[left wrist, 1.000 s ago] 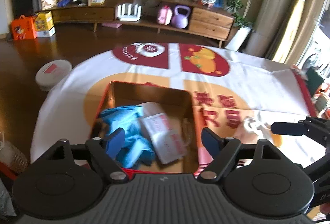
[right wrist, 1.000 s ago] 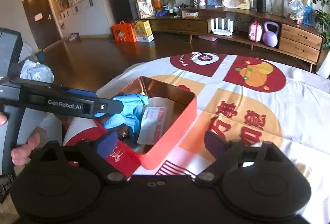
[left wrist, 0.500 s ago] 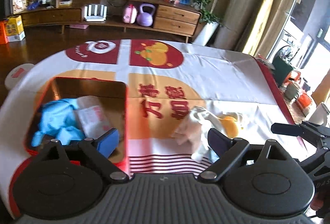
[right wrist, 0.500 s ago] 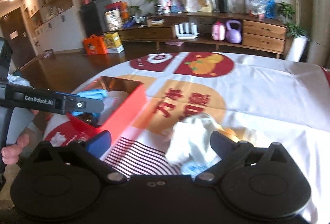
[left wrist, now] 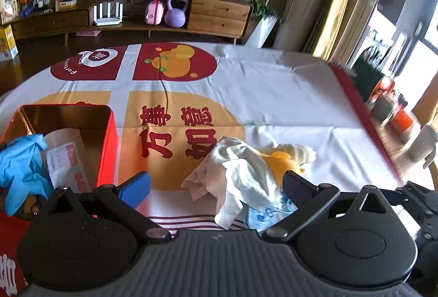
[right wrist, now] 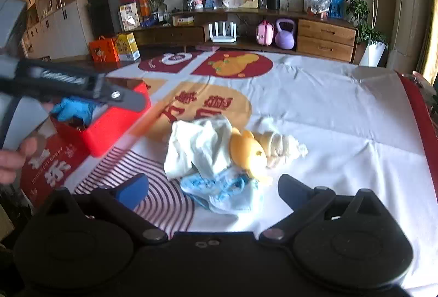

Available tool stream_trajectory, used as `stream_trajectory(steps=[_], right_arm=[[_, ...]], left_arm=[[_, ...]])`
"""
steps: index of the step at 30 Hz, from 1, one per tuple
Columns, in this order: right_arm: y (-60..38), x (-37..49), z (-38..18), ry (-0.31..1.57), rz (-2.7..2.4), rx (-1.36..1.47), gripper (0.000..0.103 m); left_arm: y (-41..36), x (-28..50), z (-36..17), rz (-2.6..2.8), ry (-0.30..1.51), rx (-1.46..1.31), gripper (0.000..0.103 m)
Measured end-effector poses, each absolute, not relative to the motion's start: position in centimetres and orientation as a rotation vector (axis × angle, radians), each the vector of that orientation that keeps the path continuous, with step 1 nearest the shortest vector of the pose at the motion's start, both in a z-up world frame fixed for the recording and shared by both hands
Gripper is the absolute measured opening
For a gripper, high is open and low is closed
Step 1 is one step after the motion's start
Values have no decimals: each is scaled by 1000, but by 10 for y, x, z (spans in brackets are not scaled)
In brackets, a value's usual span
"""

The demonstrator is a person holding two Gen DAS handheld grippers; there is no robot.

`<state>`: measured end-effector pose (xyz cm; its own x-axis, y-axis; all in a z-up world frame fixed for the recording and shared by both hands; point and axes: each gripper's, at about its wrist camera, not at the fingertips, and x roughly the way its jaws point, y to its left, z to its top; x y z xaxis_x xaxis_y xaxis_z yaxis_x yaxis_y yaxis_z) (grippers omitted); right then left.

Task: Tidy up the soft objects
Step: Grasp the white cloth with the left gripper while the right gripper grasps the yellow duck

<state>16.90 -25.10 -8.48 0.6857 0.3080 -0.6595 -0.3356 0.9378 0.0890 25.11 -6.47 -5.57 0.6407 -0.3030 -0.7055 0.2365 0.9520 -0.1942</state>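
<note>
- We see a crumpled pile of soft objects (right wrist: 219, 157): white cloth, orange plush, pale blue fabric, lying on the tablecloth (right wrist: 342, 111) right of the red tin (left wrist: 108, 138).
- Our left gripper (left wrist: 216, 185) is opening, our right gripper (right wrist: 213, 191) spread; the pile sits just ahead, unpinched.

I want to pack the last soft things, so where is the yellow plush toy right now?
The yellow plush toy lies on the tablecloth in the loose pile, between the white cloth and a cream knotted cloth, right of the red tin.
</note>
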Motion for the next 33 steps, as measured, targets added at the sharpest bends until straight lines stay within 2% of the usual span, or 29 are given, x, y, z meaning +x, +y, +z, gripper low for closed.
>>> stream_trajectory(steps=[12, 17, 23, 29, 31, 33], right_arm=[[-265, 190, -120, 805, 345, 4, 94], [-267, 204, -123, 805, 333, -5, 88], [-264, 232, -129, 803, 336, -36, 75], [-256, 256, -136, 808, 323, -71, 52], [-252, 260, -137, 799, 329, -88, 49], [-249, 263, -139, 798, 325, -117, 46]], left_arm=[[-104, 291, -93, -357, 866, -72, 103], [-115, 308, -107, -350, 887, -25, 103], [-120, 326, -123, -359, 918, -19, 103], [-122, 330, -132, -380, 924, -5, 102], [-122, 330, -134, -388, 918, 1, 99], [-124, 330, -136, -386, 926, 19, 85]])
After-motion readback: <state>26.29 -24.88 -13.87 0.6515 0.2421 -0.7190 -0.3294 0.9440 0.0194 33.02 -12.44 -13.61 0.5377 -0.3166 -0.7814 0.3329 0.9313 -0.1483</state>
